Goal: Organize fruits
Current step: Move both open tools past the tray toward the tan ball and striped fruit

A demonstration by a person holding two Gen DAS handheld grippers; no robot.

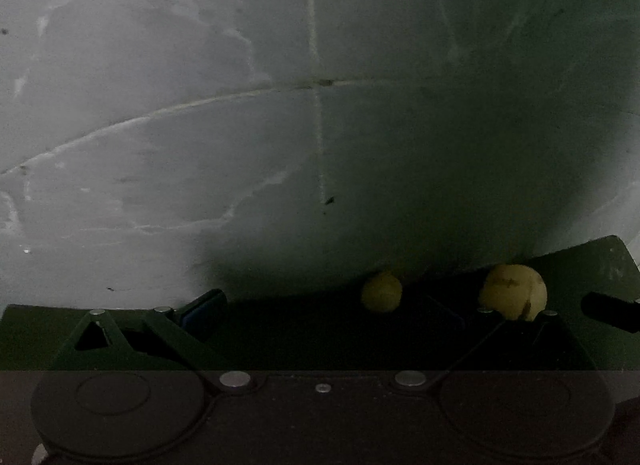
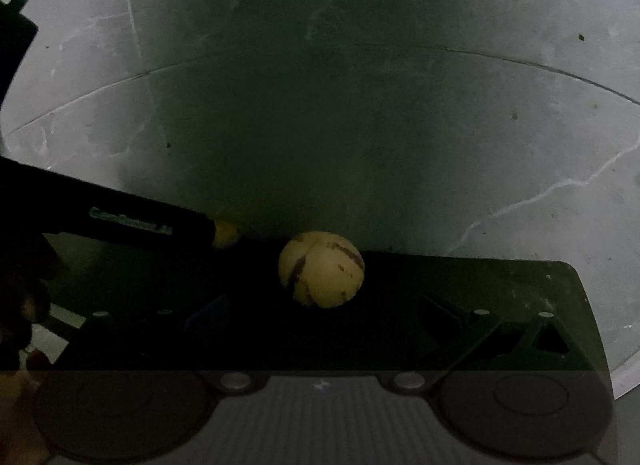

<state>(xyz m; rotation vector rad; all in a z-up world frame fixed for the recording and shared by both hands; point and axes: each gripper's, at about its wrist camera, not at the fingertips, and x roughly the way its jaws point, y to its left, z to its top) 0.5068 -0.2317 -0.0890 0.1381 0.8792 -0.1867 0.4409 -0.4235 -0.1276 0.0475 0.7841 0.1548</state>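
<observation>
Fruits sit in deep shadow at the edge of a dark mat on a grey marble tile floor. The larger one, a pale yellow round fruit with brown streaks, lies just ahead of the right gripper; a smaller yellow fruit lies near it to the left, partly hidden behind a black bar — the other tool reaching in from that side. In the left wrist view the same two appear low and to the right, the small fruit apart from the streaked fruit. The left gripper has its fingers spread wide apart and holds nothing. Whether the right gripper is spread or closed cannot be told — its fingers are lost in the dark.
</observation>
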